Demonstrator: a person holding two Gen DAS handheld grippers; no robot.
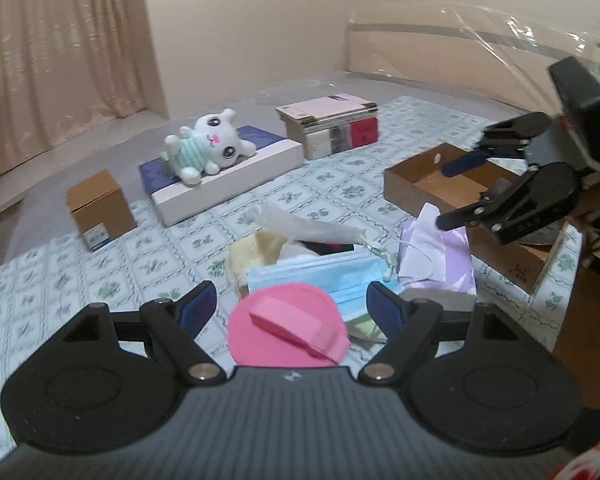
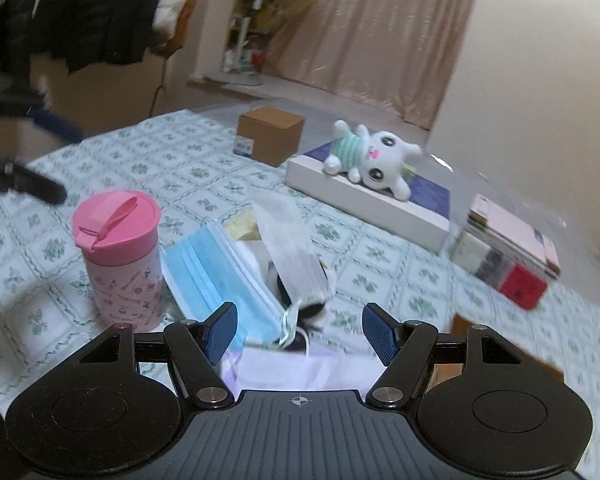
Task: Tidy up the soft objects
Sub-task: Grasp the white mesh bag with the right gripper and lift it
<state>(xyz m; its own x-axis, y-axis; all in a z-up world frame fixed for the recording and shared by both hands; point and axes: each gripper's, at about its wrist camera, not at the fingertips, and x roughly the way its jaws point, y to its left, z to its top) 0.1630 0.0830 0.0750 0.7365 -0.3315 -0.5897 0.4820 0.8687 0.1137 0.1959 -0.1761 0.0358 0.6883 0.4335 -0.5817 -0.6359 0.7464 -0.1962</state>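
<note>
Nearest the left wrist camera, the left gripper [image 1: 292,304] hangs with its jaws spread and nothing between them, above the pink lid of a tumbler [image 1: 288,330]. Just past the lid lies a heap of soft things on the patterned tablecloth [image 1: 100,272]: a blue face mask [image 1: 324,272], a white mask [image 1: 312,228] draped across the top, a yellow cloth [image 1: 256,248] and a lilac cloth [image 1: 440,256]. The right gripper [image 2: 300,330], jaws likewise apart and empty, hovers over the lilac cloth at the heap's edge, close to an open cardboard tray [image 1: 412,184]. Farther back, a white plush toy [image 1: 212,144] lies on a flat box [image 1: 228,184], between a small brown carton [image 1: 100,208] and stacked books [image 1: 332,124].
</note>
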